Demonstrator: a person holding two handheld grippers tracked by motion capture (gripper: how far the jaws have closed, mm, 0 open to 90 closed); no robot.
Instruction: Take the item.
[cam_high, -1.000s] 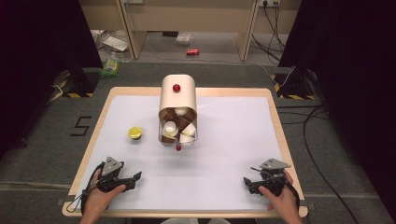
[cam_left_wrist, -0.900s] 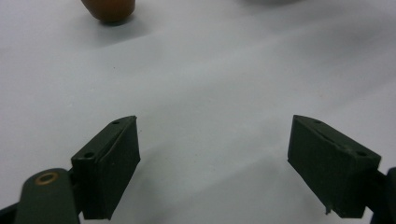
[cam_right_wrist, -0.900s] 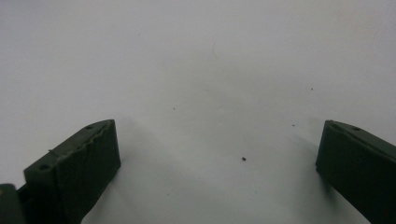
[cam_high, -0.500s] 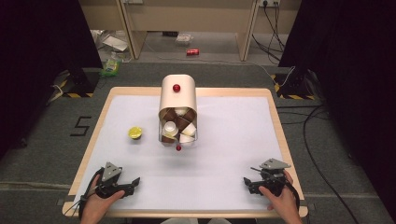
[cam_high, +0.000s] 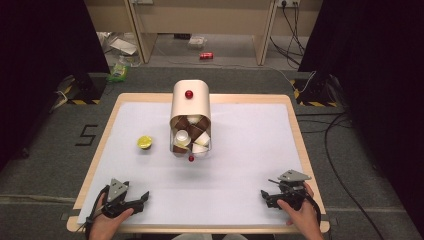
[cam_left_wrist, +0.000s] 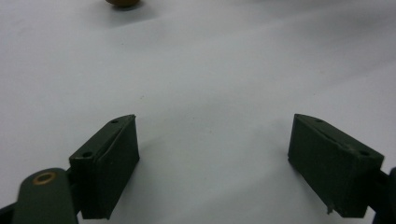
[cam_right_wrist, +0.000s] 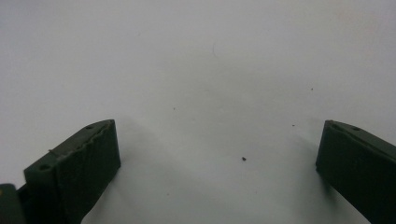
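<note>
White mat, both hands parked at near edge: left gripper (cam_high: 142, 199) and right gripper (cam_high: 265, 196) jaws apart, empty; yellow pod (cam_high: 144, 142) sits left of holder (cam_high: 190, 107); looks like pre-reach, next the left one goes for pod

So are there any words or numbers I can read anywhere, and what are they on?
"5": a dark mark on the grey floor, left of the table.
The red can lying on the floor behind the table: any lettering is too small to read.
Nothing readable on the capsule holder or the yellow capsule.
</note>
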